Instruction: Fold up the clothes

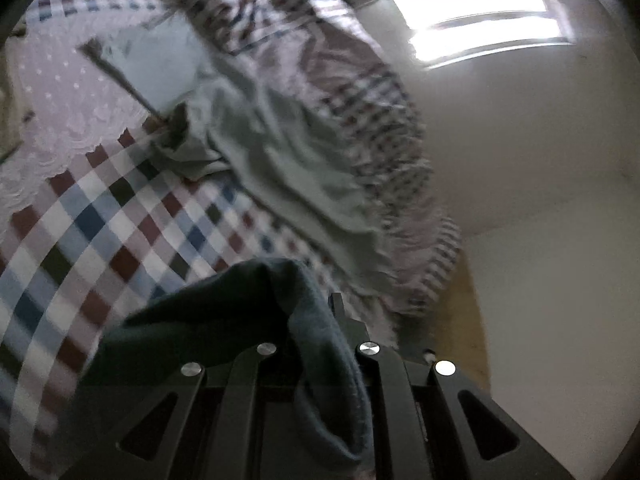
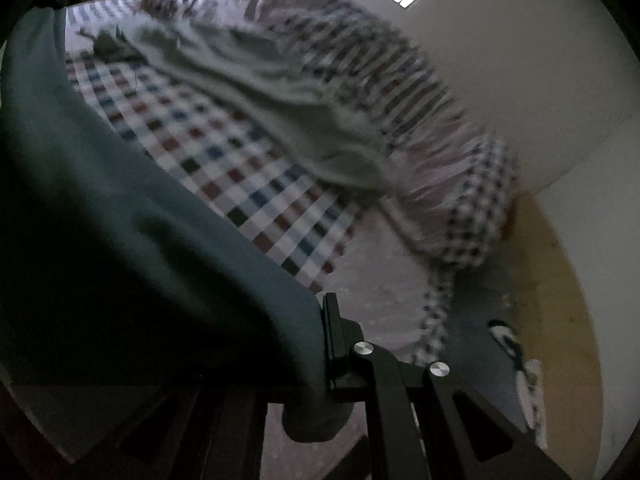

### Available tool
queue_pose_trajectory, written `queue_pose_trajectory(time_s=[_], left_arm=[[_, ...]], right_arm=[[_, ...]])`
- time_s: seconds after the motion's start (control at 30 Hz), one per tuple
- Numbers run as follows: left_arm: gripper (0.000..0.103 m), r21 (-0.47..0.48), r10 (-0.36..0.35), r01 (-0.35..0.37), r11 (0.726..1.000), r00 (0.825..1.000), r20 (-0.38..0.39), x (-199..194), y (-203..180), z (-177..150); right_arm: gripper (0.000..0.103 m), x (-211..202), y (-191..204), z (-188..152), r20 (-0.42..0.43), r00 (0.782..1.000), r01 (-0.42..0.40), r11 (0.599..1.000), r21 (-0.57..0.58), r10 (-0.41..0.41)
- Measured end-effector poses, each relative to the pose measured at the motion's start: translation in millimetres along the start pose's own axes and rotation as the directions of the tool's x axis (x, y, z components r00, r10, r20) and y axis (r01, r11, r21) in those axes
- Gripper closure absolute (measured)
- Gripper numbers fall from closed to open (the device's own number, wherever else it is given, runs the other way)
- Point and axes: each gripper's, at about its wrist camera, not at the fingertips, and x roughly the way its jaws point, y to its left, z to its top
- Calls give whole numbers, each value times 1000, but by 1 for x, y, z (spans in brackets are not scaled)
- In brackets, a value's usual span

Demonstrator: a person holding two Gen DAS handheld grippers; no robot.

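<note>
A dark teal garment [image 1: 224, 320] is pinched in my left gripper [image 1: 320, 320], bunched over the jaws and hiding the left finger. My right gripper [image 2: 320, 336] is shut on the same dark teal garment [image 2: 120, 220], which drapes across the whole left of the right wrist view and hides its left finger. A pale green garment [image 1: 280, 148] lies crumpled on the checked bed cover [image 1: 100, 220] farther off, also seen as the pale green garment [image 2: 260, 80] beyond the checked bed cover [image 2: 248, 168]. Both views are blurred.
A checked quilt [image 1: 360, 92] is heaped along the bed's far side, against a pale wall [image 1: 520, 160] with a bright window [image 1: 480, 20]. A lace-edged pink sheet [image 1: 60, 100] covers part of the bed. Yellow floor [image 2: 560, 280] and a shoe [image 2: 508, 336] lie beside the bed.
</note>
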Motion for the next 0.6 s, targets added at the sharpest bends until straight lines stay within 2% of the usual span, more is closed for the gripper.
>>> queue_pose_trajectory(time_s=[0.13,0.2,0.23,0.27,0.33,0.4,0.43,0.5,0.53,0.6], left_arm=[[94,-60,64,-64,996,998,-2,48,24,30],[93,-69,98,-99,993,995,-5,69,33,46],[93,-58,126,-125,990,992,4,76,36,51],[93,-45,151,-150,988,988,12,84,38,56],[91,1,186,-186,983,982,29,93,40,61],[81,43,180,-188,981,974,136,79,39,62],[62,47,157,-169,984,967,202,68,41,62],[39,44,119,-139,989,944,306,46,47,62],[37,44,124,-147,988,936,329,39,50,61],[37,55,160,-187,981,933,322,33,57,60]], right_arm=[[96,58,-7,10,-89,990,-113,994,12,114],[86,84,-15,14,-126,980,-147,987,60,154],[76,98,-19,16,-144,974,-163,983,85,174],[59,106,-27,15,-140,978,-135,982,136,154],[40,122,-44,10,-130,987,-64,967,245,98],[40,124,-65,-2,-112,994,56,923,380,-14],[39,123,-74,-10,-113,992,99,891,443,-54],[39,122,-83,-28,-96,995,79,837,541,-32],[39,118,-83,-36,-83,997,55,822,567,-10],[39,106,-76,-53,-61,998,27,797,603,13]])
